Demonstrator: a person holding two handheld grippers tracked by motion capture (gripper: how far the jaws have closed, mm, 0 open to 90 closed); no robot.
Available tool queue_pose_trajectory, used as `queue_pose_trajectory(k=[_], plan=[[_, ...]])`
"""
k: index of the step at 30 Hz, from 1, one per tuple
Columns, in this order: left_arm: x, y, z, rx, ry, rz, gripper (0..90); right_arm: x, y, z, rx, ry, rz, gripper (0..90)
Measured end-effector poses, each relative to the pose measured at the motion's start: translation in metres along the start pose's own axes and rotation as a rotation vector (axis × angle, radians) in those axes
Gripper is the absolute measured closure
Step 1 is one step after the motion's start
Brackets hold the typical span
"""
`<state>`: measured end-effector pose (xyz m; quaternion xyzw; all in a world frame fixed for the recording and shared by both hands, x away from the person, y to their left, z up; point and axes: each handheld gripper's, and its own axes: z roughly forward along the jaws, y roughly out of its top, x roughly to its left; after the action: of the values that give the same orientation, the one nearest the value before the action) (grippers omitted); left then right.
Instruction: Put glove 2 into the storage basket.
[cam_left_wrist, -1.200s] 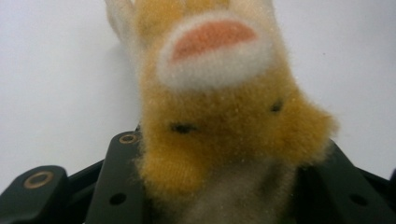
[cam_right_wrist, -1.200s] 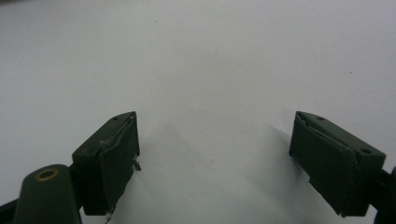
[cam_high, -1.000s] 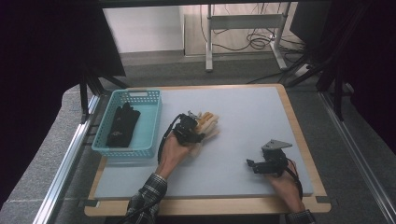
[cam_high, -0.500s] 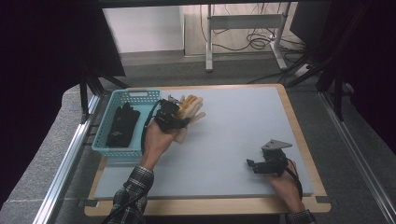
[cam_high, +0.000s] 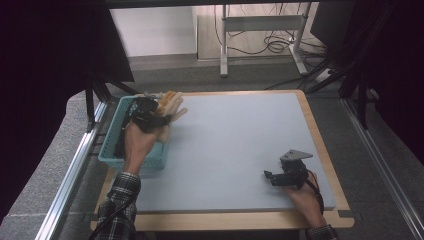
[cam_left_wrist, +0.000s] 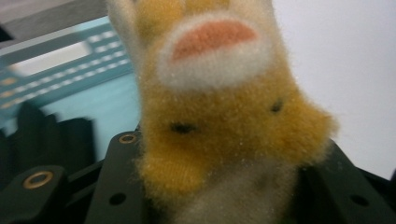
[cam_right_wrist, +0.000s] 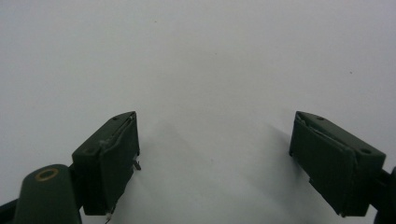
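- Your left gripper (cam_high: 150, 116) is clamped on a plush glove (cam_high: 170, 106), yellow-orange fur with a pink pad. It sits in the upper left of the high view, right at the near edge of the teal basket (cam_high: 111, 156).
- In the left gripper view the glove (cam_left_wrist: 219, 116) is squeezed between the two black jaws, which stand partly closed on the fabric.
- Expect it to be light, soft and floppy. The fingers will likely droop and sway, so it should tolerate a firm pinch without damage.
- Your hold is low on the glove, near the cuff. That looks secure, though fur can slide a little under smooth pads.
- A dark item (cam_high: 120, 145) already lies in the basket. Release the glove well inside the rim.
- Your right gripper (cam_high: 270, 177) rests on the counter (cam_high: 240, 140) at lower right, jaws wide apart with nothing between them.
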<state>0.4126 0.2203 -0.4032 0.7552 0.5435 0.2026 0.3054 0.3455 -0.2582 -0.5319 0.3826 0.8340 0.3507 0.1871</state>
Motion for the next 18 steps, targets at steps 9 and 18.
queue_pose_trajectory(k=[9, 18], plan=[[0.046, -0.013, 0.001, 0.042, 0.071, -0.101, 54.5, 0.0, 0.0, 0.0, 0.0, -0.001, 0.0, 15.3], [0.064, -0.025, 0.039, 0.136, 0.076, -0.147, 54.3, 0.0, 0.0, 0.0, -0.001, 0.0, 0.0, 15.4]])
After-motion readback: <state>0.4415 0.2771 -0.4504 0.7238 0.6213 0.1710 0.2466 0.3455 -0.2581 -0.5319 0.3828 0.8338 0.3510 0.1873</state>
